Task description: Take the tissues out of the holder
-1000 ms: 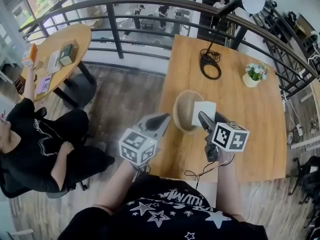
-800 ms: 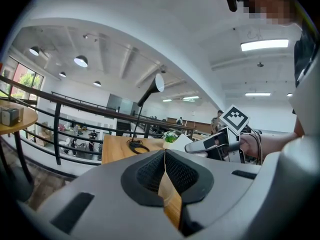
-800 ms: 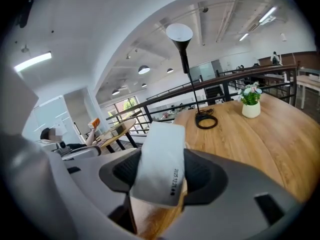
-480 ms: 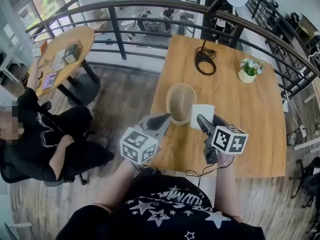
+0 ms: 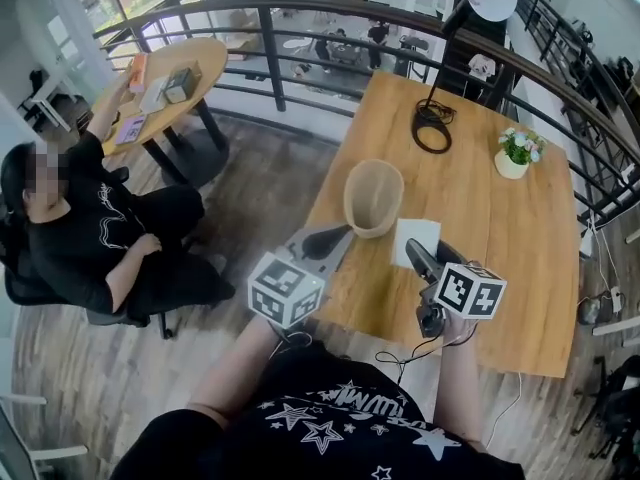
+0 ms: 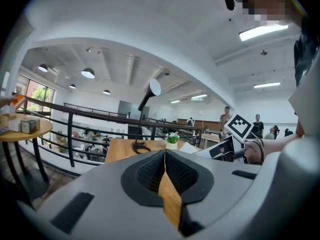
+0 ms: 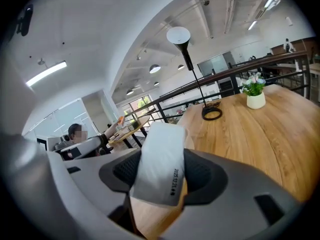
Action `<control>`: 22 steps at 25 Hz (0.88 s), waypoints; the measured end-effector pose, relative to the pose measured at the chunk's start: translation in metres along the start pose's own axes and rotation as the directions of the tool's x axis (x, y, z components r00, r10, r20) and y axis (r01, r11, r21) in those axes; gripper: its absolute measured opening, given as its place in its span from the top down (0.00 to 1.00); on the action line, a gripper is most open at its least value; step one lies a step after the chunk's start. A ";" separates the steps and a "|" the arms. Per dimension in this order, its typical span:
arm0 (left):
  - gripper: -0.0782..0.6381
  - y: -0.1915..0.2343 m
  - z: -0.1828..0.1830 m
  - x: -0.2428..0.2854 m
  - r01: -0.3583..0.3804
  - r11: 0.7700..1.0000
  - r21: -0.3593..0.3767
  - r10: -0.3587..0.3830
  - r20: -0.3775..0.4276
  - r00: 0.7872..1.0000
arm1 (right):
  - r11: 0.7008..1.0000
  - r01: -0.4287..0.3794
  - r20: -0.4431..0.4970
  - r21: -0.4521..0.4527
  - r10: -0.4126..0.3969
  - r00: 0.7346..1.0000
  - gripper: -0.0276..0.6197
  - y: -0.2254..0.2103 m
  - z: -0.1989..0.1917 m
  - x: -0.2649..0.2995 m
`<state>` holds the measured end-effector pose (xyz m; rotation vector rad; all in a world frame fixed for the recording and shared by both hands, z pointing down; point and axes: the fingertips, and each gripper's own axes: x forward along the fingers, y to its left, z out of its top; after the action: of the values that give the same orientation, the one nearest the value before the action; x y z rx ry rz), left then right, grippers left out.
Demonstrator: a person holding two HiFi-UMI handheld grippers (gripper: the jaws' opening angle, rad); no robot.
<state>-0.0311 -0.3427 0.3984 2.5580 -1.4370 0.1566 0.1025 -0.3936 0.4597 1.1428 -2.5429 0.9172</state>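
The holder [image 5: 373, 196] is a woven tan bowl standing on the wooden table [image 5: 500, 258]. A white tissue pack [image 5: 419, 234] is held above the table, just right of the holder and nearer to me, clear of its rim. My right gripper [image 5: 421, 253] is shut on the pack. In the right gripper view the pack [image 7: 161, 160] fills the gap between the dark pads and sticks out past them. My left gripper [image 5: 338, 234] hovers at the table's left front edge, below the holder, shut with nothing in it. Its tips [image 6: 164, 153] meet.
At the table's far end stand a desk lamp on a round base [image 5: 433, 128] and a small potted plant [image 5: 515, 151]. A metal railing [image 5: 300, 53] runs behind. A person [image 5: 95, 233] sits at the left beside a round table [image 5: 165, 88]. A cable [image 5: 402, 352] hangs off the near edge.
The tissue pack has come away from the holder's rim and now hangs to its right, nearer to me. My head view has shifted. The left gripper has kept its place.
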 end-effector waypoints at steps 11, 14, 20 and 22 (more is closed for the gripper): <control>0.87 -0.032 -0.029 -0.057 -0.185 0.982 -0.042 0.184 -0.027 0.983 | 0.990 -0.139 -0.105 -0.012 0.137 0.985 0.55 0.009 -0.037 -0.011; 0.87 -0.036 -0.028 -0.066 -0.211 0.977 -0.035 0.210 -0.028 0.977 | 0.986 -0.164 -0.116 -0.019 0.161 0.980 0.55 0.015 -0.043 -0.012; 0.87 -0.043 -0.031 -0.077 -0.212 0.977 -0.036 0.210 -0.040 0.977 | 0.984 -0.174 -0.134 -0.026 0.169 0.976 0.55 0.024 -0.054 -0.014; 0.87 -0.045 -0.033 -0.079 -0.200 0.979 -0.040 0.198 -0.042 0.979 | 0.986 -0.168 -0.139 -0.019 0.164 0.977 0.55 0.027 -0.059 -0.016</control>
<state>-0.0333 -0.2471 0.4100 2.3598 -1.6611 0.2001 0.0895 -0.3343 0.4869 0.8376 -2.5590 0.9558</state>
